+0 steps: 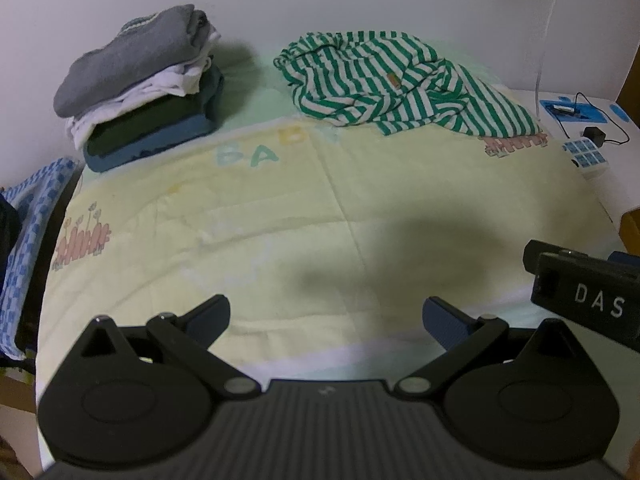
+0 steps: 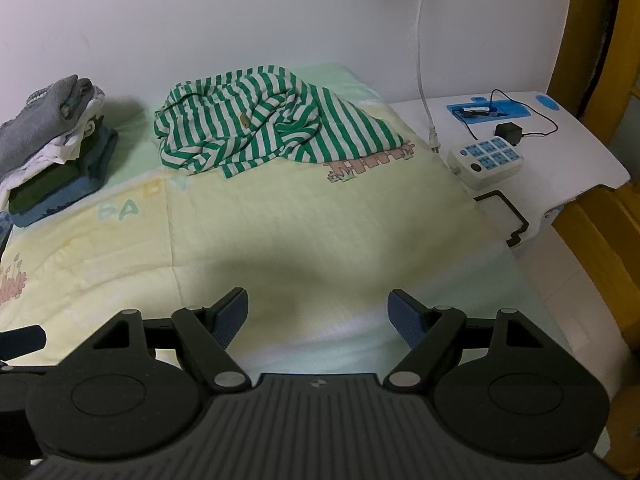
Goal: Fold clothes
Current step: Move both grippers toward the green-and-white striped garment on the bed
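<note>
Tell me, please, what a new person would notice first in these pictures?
The crumpled green-and-white striped garment at the far side of the yellow baby blanket stands out first. To its left, near the wall, sits a neat stack of folded clothes.

Your left gripper [image 1: 326, 320] is matte black, with two round housings flanking a ribbed grey centre plate that bears a small emblem. Silver screw heads cap the linkage pivots, and its fingers [image 1: 208, 320] carry dark blue ribbed pads. Your right gripper [image 2: 318, 314] is built alike; seen from the left wrist, its side reads "DAS" in white.
</note>
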Action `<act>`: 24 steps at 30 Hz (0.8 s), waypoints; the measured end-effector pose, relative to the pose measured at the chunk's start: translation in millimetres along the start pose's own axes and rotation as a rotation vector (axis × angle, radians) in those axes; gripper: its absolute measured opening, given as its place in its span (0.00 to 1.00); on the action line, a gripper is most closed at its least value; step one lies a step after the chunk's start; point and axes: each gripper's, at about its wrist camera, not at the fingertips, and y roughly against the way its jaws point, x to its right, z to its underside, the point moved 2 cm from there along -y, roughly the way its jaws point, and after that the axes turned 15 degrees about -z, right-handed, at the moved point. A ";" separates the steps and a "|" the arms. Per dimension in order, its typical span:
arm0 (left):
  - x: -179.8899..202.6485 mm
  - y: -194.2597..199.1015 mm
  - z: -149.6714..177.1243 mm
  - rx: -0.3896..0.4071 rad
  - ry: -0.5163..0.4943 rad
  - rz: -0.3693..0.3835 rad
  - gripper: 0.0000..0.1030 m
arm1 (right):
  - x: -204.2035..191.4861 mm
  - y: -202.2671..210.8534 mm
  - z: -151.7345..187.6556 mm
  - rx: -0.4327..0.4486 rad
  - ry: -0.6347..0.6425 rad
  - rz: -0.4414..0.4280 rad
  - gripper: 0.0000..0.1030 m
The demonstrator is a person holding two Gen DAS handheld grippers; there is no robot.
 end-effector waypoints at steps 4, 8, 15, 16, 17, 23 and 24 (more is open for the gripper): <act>3.2 -1.4 -0.3 -0.010 0.001 -0.005 1.00 | 2.9 -2.9 -1.6 -0.005 0.006 -0.007 0.77; 6.0 -4.1 -0.4 -0.032 0.016 0.006 1.00 | 6.5 -6.9 -2.9 -0.016 0.005 -0.018 0.77; 11.7 -6.6 0.9 -0.057 0.051 -0.009 1.00 | 15.3 -12.2 -6.0 -0.033 0.022 -0.035 0.77; 13.1 -7.2 0.2 -0.062 0.055 -0.011 1.00 | 16.8 -13.0 -6.6 -0.035 0.025 -0.038 0.77; 14.5 -7.3 0.2 -0.065 0.060 -0.011 1.00 | 18.4 -13.7 -7.3 -0.037 0.028 -0.041 0.77; 24.5 -5.1 1.0 -0.074 0.081 -0.021 1.00 | 28.3 -15.8 -11.3 -0.050 0.043 -0.059 0.77; 26.1 -4.6 0.9 -0.077 0.086 -0.023 1.00 | 30.0 -15.9 -12.1 -0.051 0.047 -0.061 0.77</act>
